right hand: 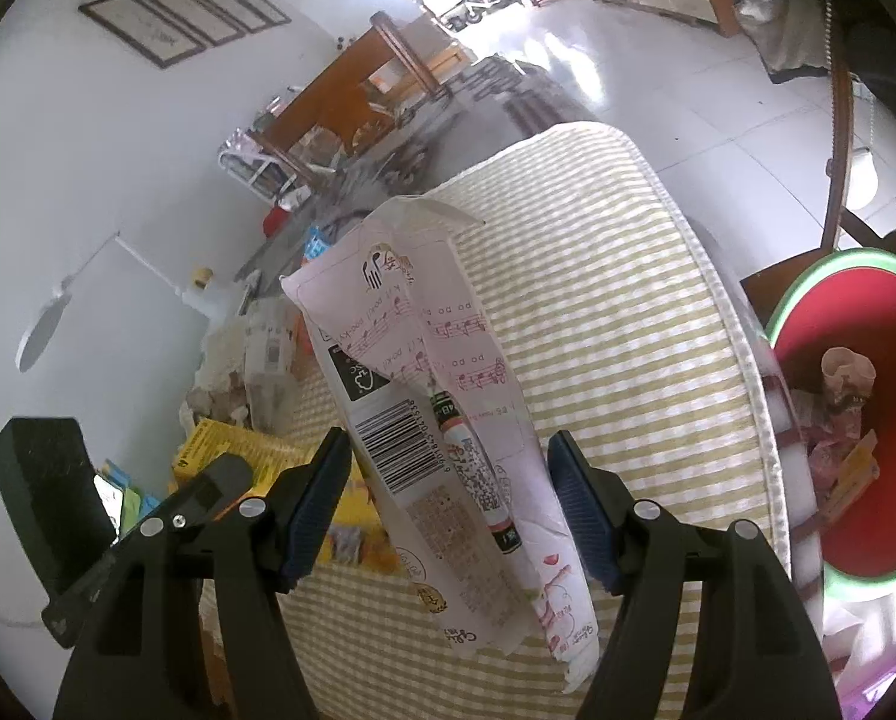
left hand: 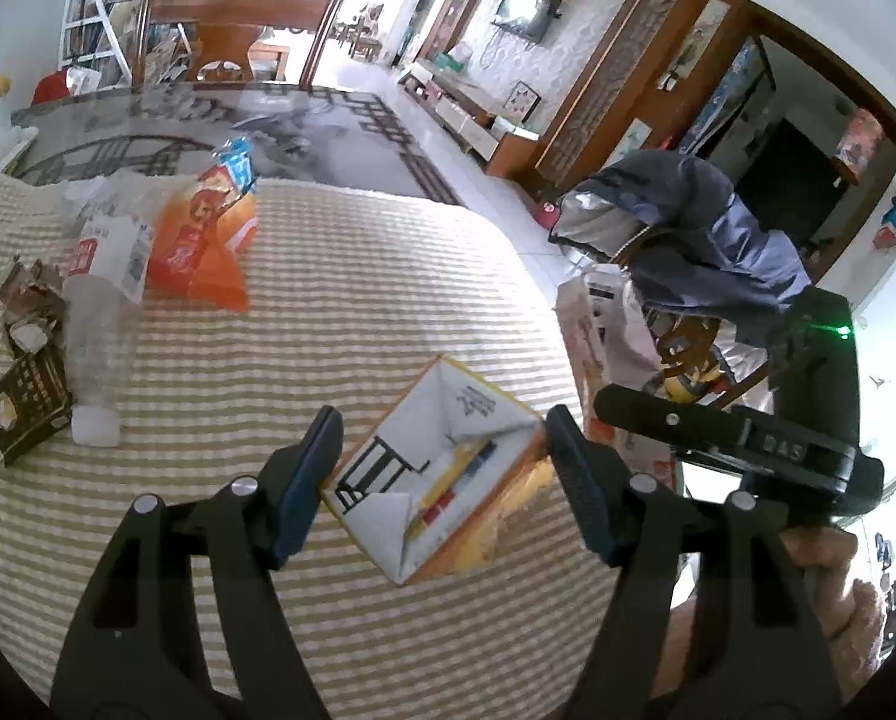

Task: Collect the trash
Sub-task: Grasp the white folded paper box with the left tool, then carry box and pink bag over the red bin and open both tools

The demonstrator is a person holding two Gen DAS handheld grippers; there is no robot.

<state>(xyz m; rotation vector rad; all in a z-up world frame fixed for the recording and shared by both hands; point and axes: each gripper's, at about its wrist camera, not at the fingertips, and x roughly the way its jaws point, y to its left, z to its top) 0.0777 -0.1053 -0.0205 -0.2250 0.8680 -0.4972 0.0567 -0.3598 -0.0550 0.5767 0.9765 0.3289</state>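
Both grippers tilt down over the striped tablecloth. The left gripper clamps a yellow carton, its white end face toward the camera. The right gripper holds a pink wrapper, its long axis pointing away along the fingers, beside the red bin.

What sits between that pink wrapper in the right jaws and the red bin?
Nothing visible. The pink wrapper sits between the right gripper jaws above the striped cloth, and the red bin stands open just past the table edge.
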